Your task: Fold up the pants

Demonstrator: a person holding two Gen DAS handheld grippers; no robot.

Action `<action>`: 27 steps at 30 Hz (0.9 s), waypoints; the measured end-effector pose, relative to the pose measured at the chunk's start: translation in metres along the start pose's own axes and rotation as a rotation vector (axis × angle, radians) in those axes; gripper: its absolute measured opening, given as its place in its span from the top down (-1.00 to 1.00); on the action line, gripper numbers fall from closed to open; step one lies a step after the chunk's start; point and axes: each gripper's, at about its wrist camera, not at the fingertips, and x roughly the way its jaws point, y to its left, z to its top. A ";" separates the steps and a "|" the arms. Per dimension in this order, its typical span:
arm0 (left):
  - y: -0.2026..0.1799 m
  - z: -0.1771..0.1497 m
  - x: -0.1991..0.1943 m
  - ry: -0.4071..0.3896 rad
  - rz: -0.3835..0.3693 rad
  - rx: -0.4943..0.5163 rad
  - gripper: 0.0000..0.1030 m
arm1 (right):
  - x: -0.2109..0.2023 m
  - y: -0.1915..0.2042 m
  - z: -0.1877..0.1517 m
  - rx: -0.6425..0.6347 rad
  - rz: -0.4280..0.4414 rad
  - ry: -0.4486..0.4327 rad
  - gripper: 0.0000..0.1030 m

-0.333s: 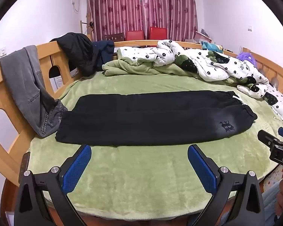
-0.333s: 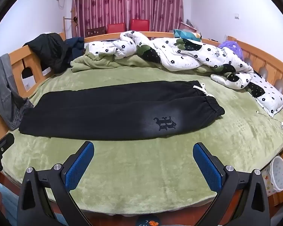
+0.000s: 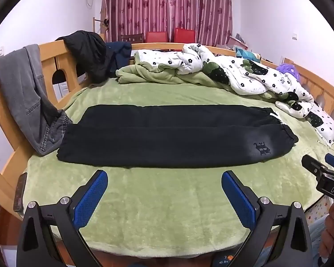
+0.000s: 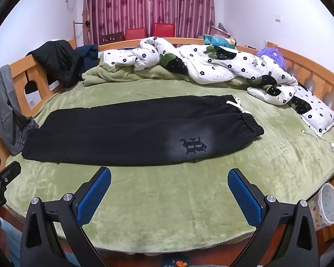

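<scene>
Green fleece blanket point(image 4: 211, 200) fills most of what I'm seeing, spread over a round bed with a wooden rail point(image 3: 2, 102) curving round it. Heaped along the far side, a white flowered quilt point(image 4: 222, 66); over the rail to my left hang grey jeans point(image 3: 26, 89) and a dark jacket point(image 3: 86, 53).

Now the pants point(image 4: 127, 131), black, lying flat across the middle of the blanket, legs stacked one over the other lengthwise, so that first fold looks done to me. Waistband and its white drawstring point(image 4: 236, 104) sit at the right end, cuffs at the left near the jeans, a stitched logo point(image 4: 192, 145) near the waist.

I reckon they're thick, soft and limp, with no stiffness to help, so they'll sag wherever I don't support them. Fleece on fleece should cling rather than slide. I'd pinch both layers at the elastic waistband with one tool and at the cuffs with the other.

My left gripper point(image 3: 164, 197) hangs spread wide over bare blanket, nothing between the pads. Right gripper point(image 4: 169, 194), the same, wide apart, empty and short of the cloth
</scene>
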 end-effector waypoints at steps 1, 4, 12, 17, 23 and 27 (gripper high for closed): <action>-0.001 0.000 0.000 -0.002 -0.003 0.000 -1.00 | 0.001 -0.001 0.001 0.001 -0.002 0.001 -0.99; -0.005 -0.002 0.000 -0.002 -0.016 0.002 -1.00 | 0.004 -0.002 0.005 0.005 -0.003 0.001 -0.99; -0.006 0.001 0.001 0.012 -0.040 -0.010 -1.00 | -0.003 -0.008 -0.005 0.006 -0.013 -0.015 -0.99; -0.004 0.001 0.001 0.014 -0.047 -0.014 -1.00 | -0.004 -0.008 -0.005 0.007 -0.012 -0.015 -0.99; -0.004 0.001 0.001 0.014 -0.046 -0.014 -1.00 | -0.005 -0.008 -0.004 0.005 -0.014 -0.019 -0.99; -0.005 0.001 0.001 0.013 -0.043 -0.014 -1.00 | -0.005 -0.008 -0.004 0.004 -0.015 -0.018 -0.99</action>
